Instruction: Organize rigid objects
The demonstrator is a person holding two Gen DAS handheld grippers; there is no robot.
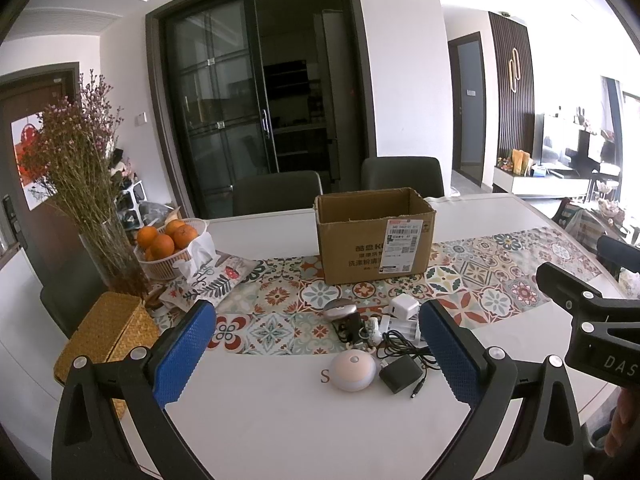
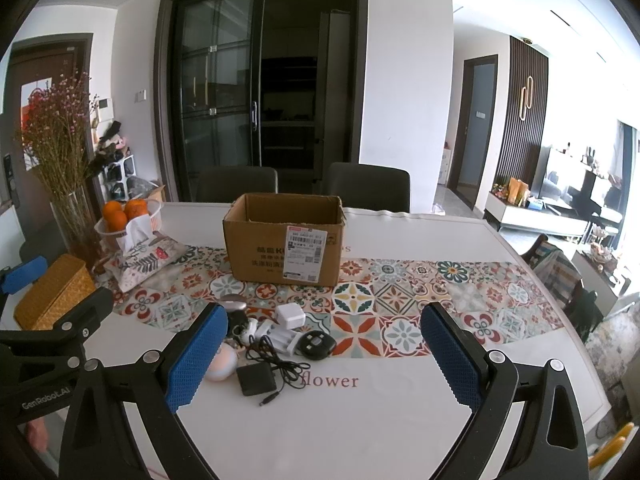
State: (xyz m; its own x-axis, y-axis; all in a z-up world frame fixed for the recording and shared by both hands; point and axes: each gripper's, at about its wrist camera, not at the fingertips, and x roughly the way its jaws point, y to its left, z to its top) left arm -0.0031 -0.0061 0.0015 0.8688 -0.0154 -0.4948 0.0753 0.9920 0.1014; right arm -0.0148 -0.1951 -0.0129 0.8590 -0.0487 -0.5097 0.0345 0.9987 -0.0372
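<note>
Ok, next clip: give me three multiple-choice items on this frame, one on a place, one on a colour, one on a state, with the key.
1. Where does the cardboard box stand relative to the small gadgets?
A. Behind them, on the patterned runner
B. In front of them, at the near table edge
C. On the woven yellow box

2. What colour is the square charger plug beside the battery holder?
A. Red
B. White
C. Green

3. What state is the left tool in?
A. Shut on the black adapter
B. Shut on nothing
C. Open, holding nothing

Key:
1 A: the box sits farther from the cameras than the gadget pile, on the runner.
2 B: the plug is plainly white.
3 C: its blue pads stand wide apart, with only the table between them; the black adapter lies on the table.
</note>
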